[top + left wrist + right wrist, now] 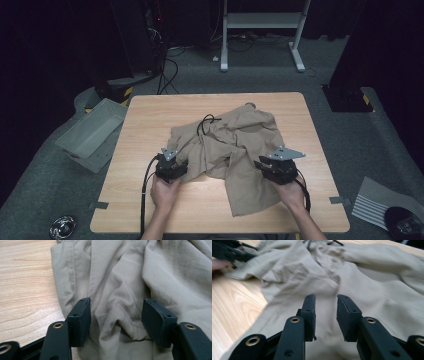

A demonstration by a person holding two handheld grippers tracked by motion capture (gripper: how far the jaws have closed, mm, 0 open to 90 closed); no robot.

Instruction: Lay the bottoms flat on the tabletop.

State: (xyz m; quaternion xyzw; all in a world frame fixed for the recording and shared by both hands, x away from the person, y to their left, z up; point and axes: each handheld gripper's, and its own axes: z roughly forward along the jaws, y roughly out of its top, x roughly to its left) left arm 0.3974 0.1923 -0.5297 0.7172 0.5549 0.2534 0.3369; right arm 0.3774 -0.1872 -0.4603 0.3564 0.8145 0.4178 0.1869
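Observation:
A crumpled beige garment [235, 145] with a black drawstring [206, 122] lies across the middle of the wooden table [145, 130]. My left gripper [181, 166] rests at the garment's left edge. In the left gripper view its jaws [116, 315] stand wide apart around a bunched fold of the beige cloth [120, 277], not squeezing it. My right gripper [262, 165] is at the cloth's right side, over the lower flap. In the right gripper view its jaws [325, 312] are partly apart just above the fabric [367, 287], with nothing between them.
A grey plastic bin [90, 132] sits on the floor left of the table. Striped paper [375, 202] and a dark round object [405, 220] lie on the floor at right. A white metal stand [262, 30] and cables are behind the table.

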